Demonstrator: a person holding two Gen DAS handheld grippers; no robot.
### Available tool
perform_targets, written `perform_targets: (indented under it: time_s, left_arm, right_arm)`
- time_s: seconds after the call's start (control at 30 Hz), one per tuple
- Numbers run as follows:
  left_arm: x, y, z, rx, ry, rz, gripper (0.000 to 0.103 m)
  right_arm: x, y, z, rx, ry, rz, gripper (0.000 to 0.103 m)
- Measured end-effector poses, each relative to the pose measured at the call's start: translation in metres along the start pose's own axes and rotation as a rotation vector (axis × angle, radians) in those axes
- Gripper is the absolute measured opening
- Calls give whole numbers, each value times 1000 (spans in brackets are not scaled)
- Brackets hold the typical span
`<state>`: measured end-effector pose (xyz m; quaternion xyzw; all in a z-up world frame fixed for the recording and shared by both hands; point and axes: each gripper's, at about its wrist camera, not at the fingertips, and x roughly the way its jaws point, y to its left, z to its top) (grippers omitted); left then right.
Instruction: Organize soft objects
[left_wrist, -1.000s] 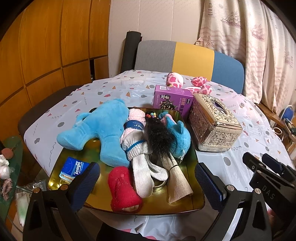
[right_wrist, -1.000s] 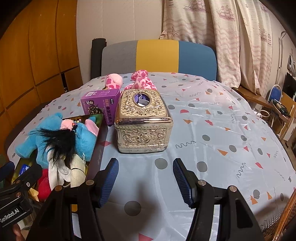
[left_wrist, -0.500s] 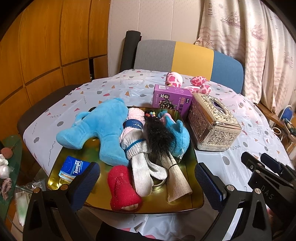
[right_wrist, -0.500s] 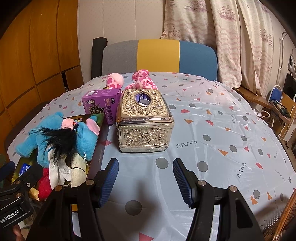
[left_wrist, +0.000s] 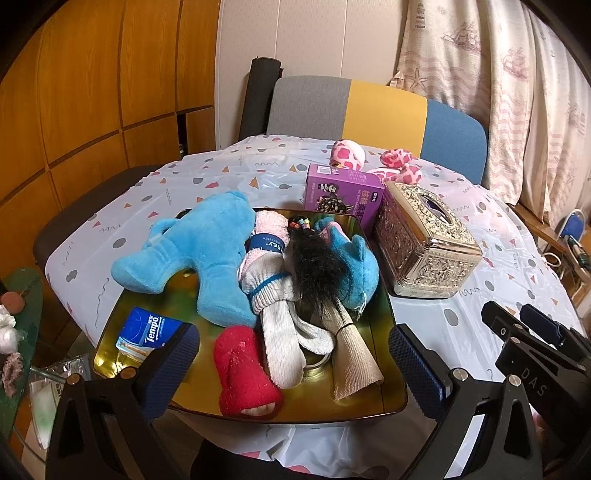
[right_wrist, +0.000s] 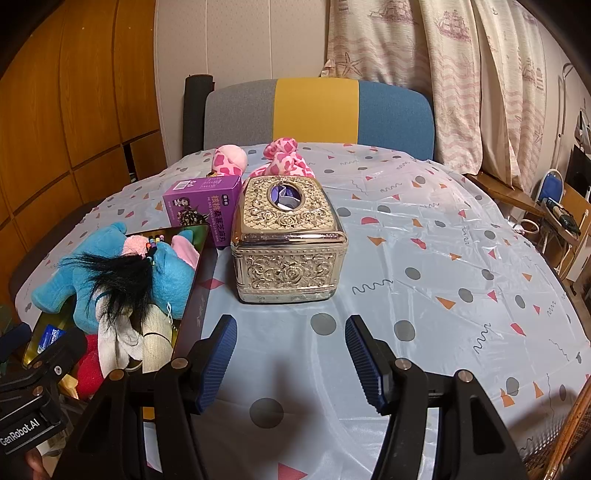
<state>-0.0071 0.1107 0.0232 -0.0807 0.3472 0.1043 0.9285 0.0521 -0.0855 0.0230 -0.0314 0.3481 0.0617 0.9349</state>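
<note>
A gold tray (left_wrist: 380, 402) on the patterned surface (left_wrist: 236, 173) holds a heap of soft things: a blue plush toy (left_wrist: 199, 254) at its left, a red sock (left_wrist: 242, 369) at its near edge, a grey-white sock (left_wrist: 277, 325) and a black hair tuft (left_wrist: 314, 269) in the middle. A Tempo tissue pack (left_wrist: 147, 330) lies in the tray's near-left corner. An ornate tissue box (left_wrist: 424, 240) stands just right of the tray. The left gripper (left_wrist: 291, 354) hangs over the tray's near edge, jaws spread and empty.

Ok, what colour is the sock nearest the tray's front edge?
Red sock, fuzzy; clearest in the left wrist view.

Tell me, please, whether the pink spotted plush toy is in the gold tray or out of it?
Out: the pink spotted plush toy lies on the tablecloth behind the purple box, beyond the gold tray.
</note>
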Motion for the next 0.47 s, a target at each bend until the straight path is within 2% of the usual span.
perform_targets:
  time_s: [0.27, 0.33, 0.47]
  left_arm:
    - [3, -1, -1, 10, 9, 3, 102]
    - [2, -1, -2, 19, -10, 11, 93]
    - [5, 3, 1, 13, 0, 1, 94]
  right_arm:
    - [2, 0, -2, 1, 7, -1, 62]
    - [3, 0, -3, 5, 13, 0, 62]
    - [10, -4, -4, 23, 37, 10, 62]
